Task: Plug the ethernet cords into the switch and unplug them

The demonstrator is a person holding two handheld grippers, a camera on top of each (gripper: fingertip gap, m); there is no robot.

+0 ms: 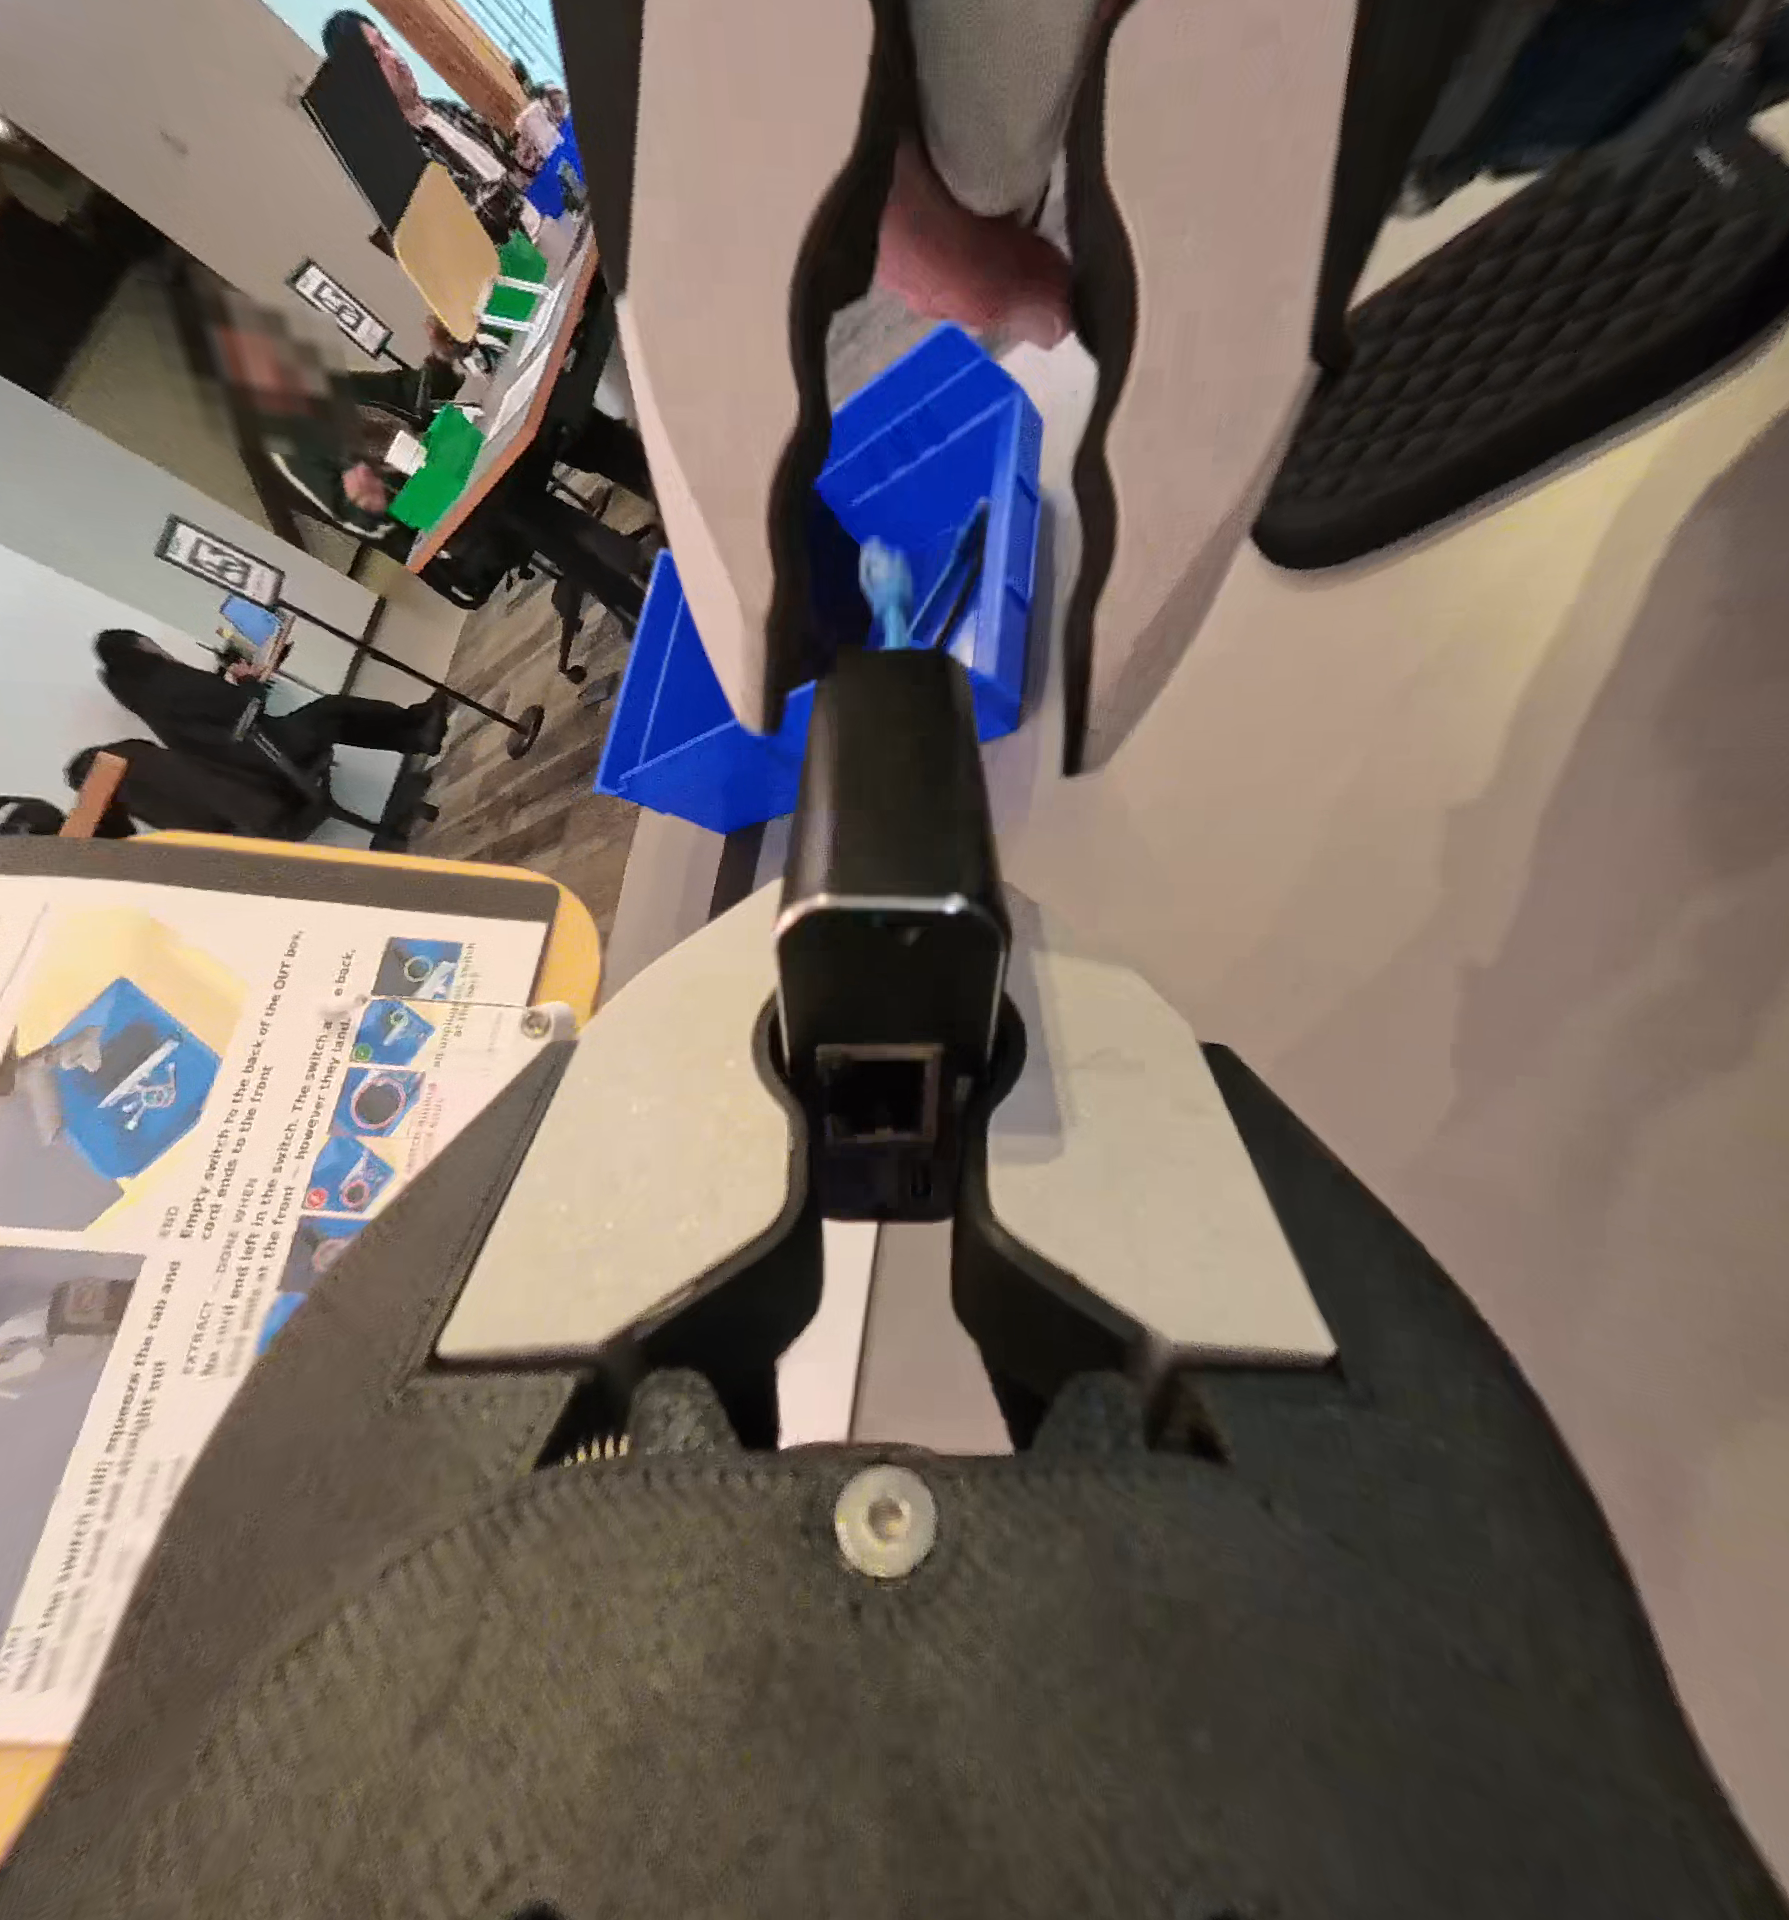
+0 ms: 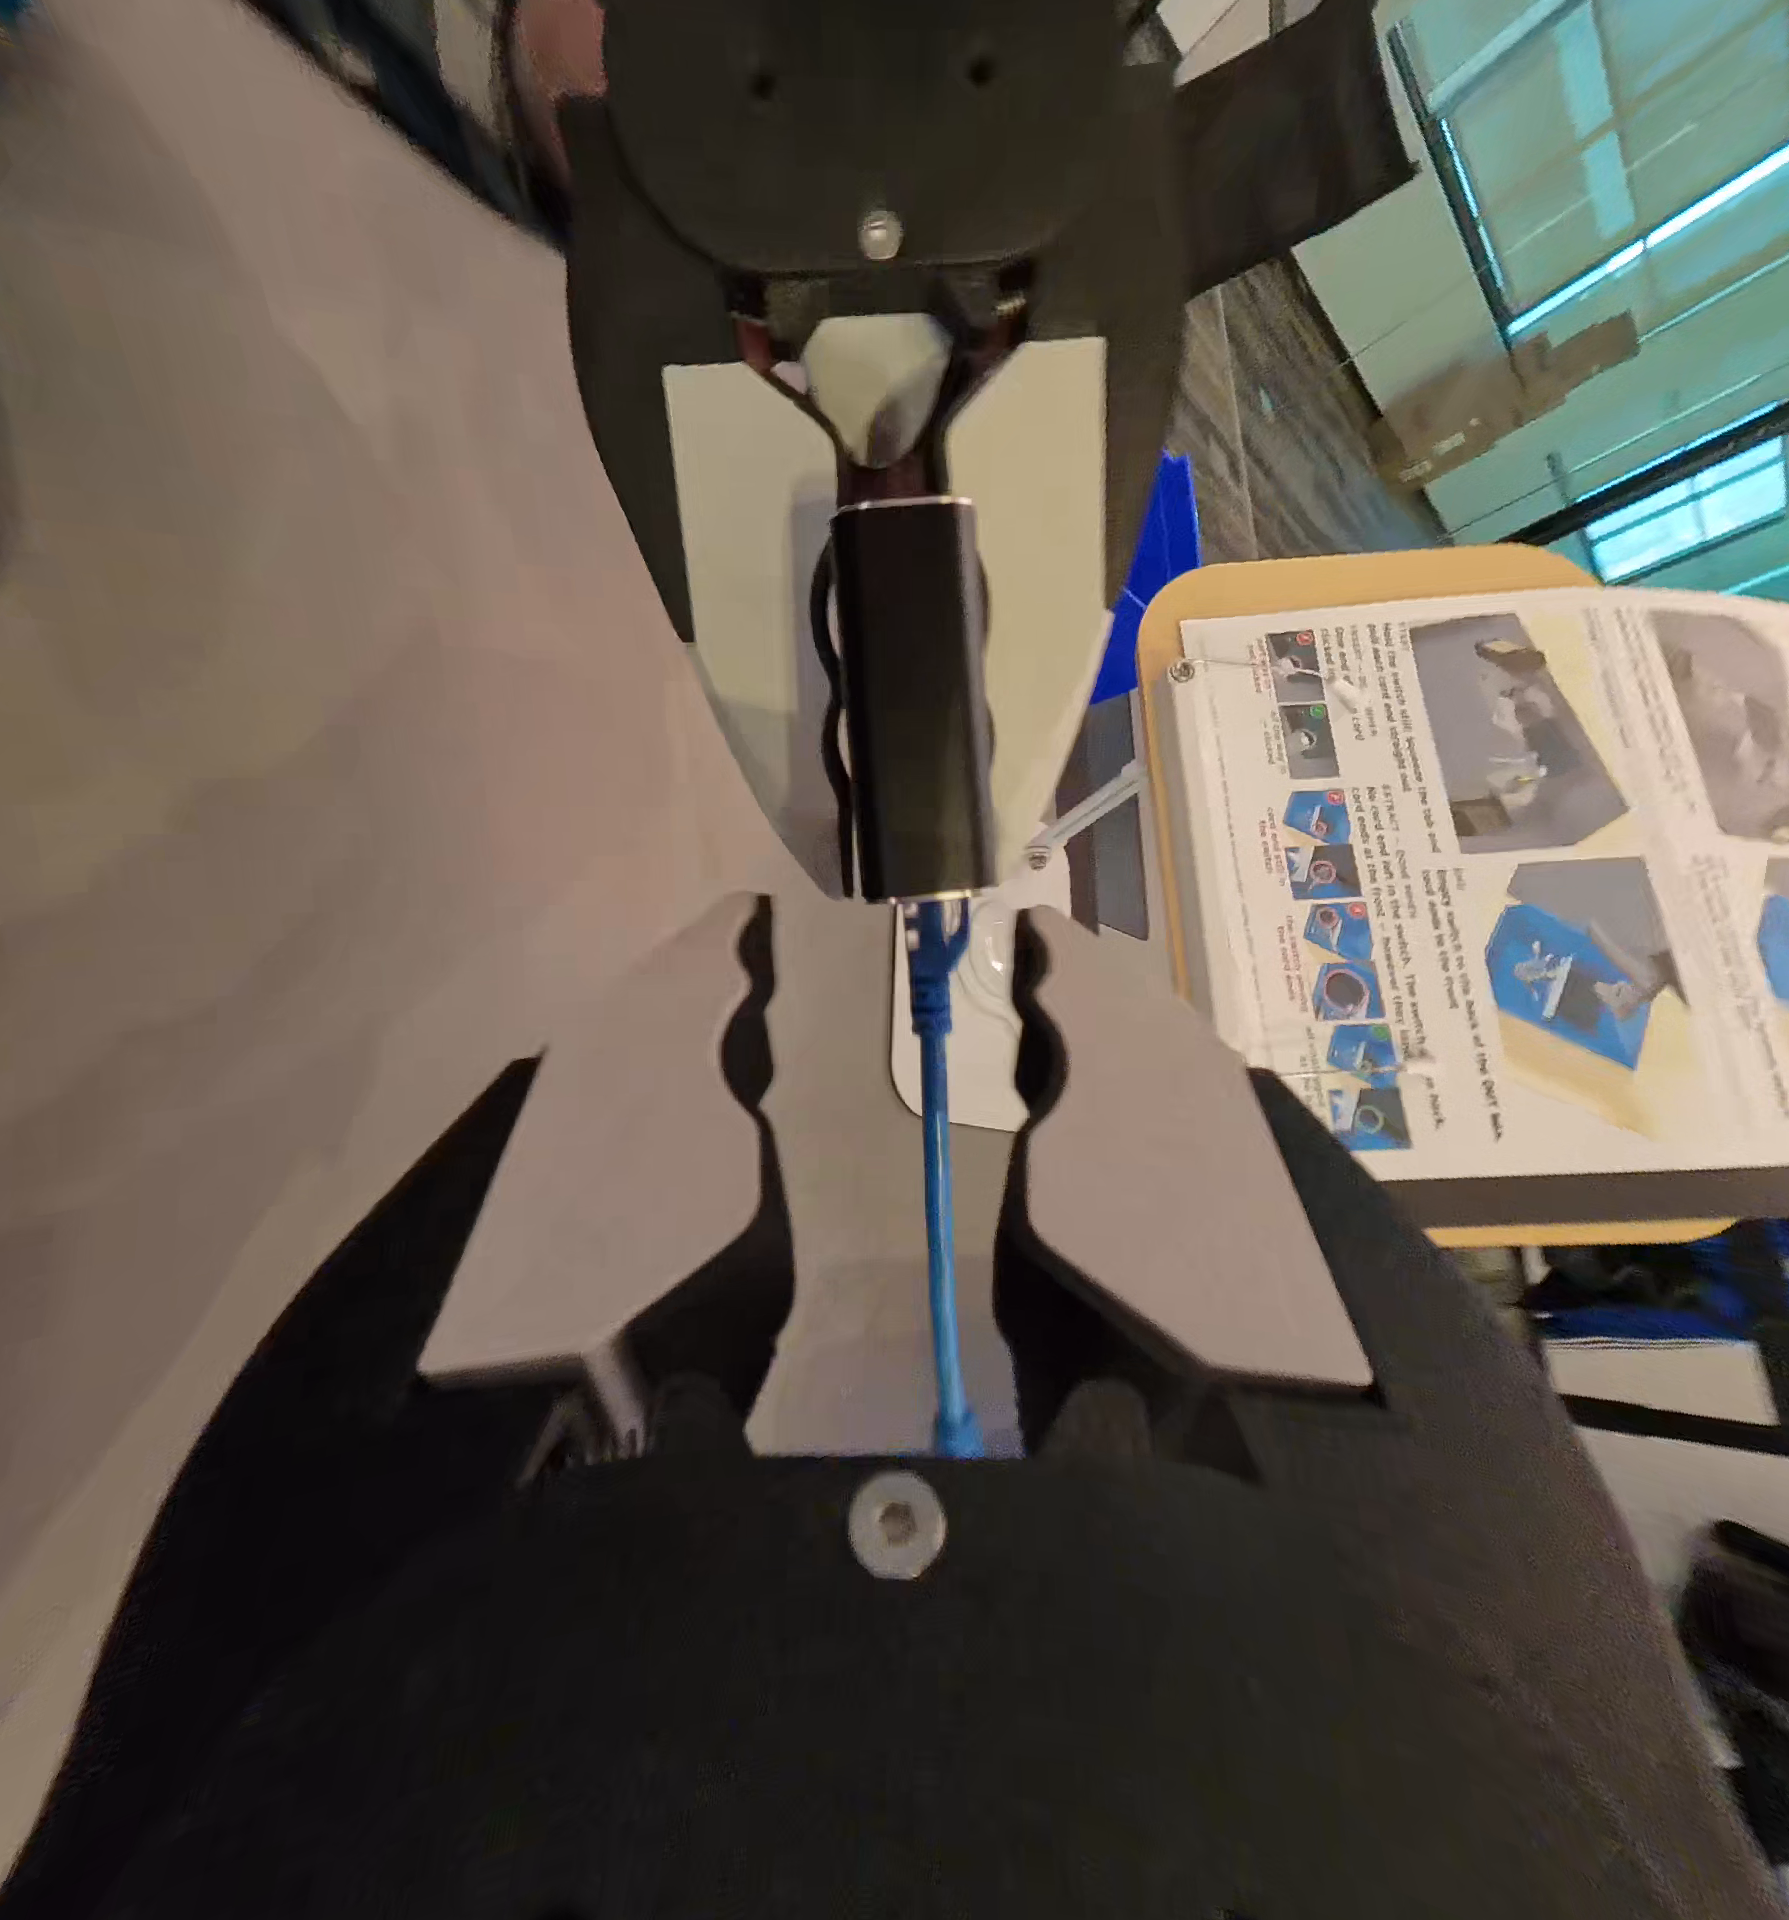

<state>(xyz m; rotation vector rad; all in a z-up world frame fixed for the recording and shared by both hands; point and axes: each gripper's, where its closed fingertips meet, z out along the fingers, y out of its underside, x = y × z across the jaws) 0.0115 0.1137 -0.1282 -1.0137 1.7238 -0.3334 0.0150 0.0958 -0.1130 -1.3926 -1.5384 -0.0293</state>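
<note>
Left tool (image 1: 890, 1049) clamped on the black switch (image 1: 895, 831), pads pressing its sides near the empty port that faces the left wrist camera. Right tool (image 2: 895, 997) released, jaws spread, pads standing clear on both sides of the blue ethernet cord (image 2: 937, 1174), which runs up between them into the far port of the switch (image 2: 911, 707). Plug (image 2: 937, 956) apparently seated; hard to confirm a full click through the blur.

Probable step: letting go after insertion, or re-gripping for the pull-out. For the unplugging: close on the plug body just below the switch rather than on the thin cord, squeeze the latch tab, draw straight back along the port axis. Keep the left clamp steady and square so the switch does not twist. Avoid tugging the cord sideways, as the boot could jam.

Beyond, on the grey counter (image 1: 1492, 935): a yellow-edged instruction sheet (image 2: 1492, 883) beside the tools, blue bins (image 1: 931, 457) farther off.
</note>
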